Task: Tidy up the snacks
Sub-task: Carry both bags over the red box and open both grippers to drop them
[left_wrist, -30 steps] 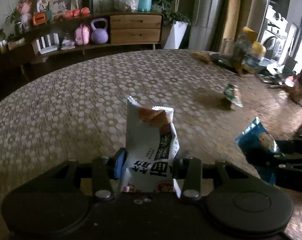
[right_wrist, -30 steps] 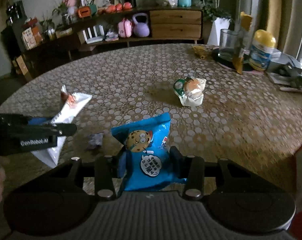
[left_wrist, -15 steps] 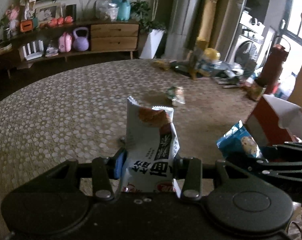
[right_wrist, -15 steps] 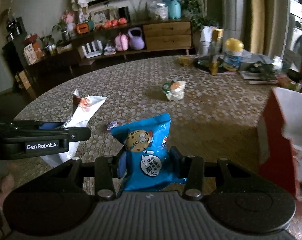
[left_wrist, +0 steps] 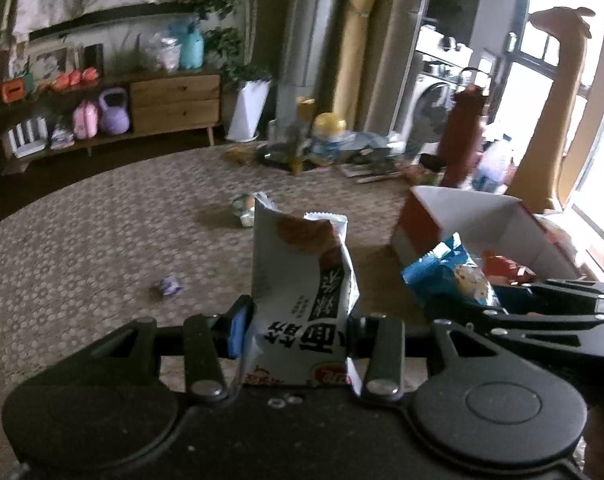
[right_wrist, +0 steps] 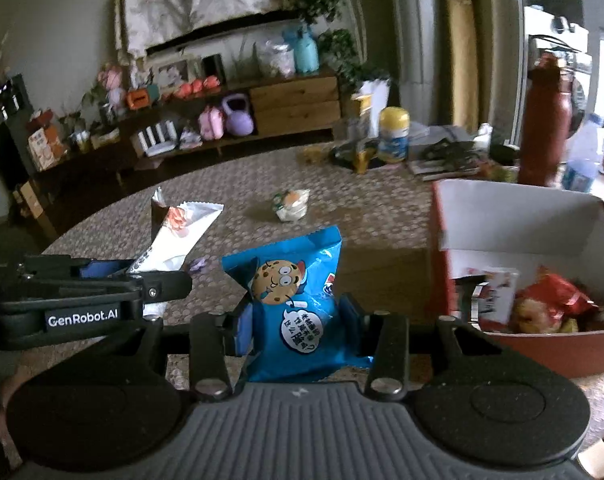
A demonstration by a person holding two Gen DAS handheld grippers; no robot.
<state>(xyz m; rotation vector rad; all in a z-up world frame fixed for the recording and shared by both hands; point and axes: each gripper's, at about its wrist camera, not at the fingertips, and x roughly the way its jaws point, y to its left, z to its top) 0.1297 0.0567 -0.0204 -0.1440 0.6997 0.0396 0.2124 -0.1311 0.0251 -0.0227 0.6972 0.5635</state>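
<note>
Left tool [left_wrist: 298, 334]: black body, 2 silver screws, blue finger pads [left_wrist: 238, 330], white "GenRobot.AI" marking. Right tool [right_wrist: 292, 330]: black w/ grey ribbed housing, blue pads.

the tabletop [left_wrist: 82, 240] wears a beige cloth dotted with pale rings. one snack packet [left_wrist: 302, 280] is white with black lettering, the other packet [right_wrist: 290, 296] bright blue with a cartoon cookie. the box [right_wrist: 502, 216] is red outside, white inside. the hand-held gripper [right_wrist: 294, 320] is black with blue pads.

Left claw [left_wrist: 298, 332] clamped, right claw [right_wrist: 292, 326] clamped, side by side
</note>
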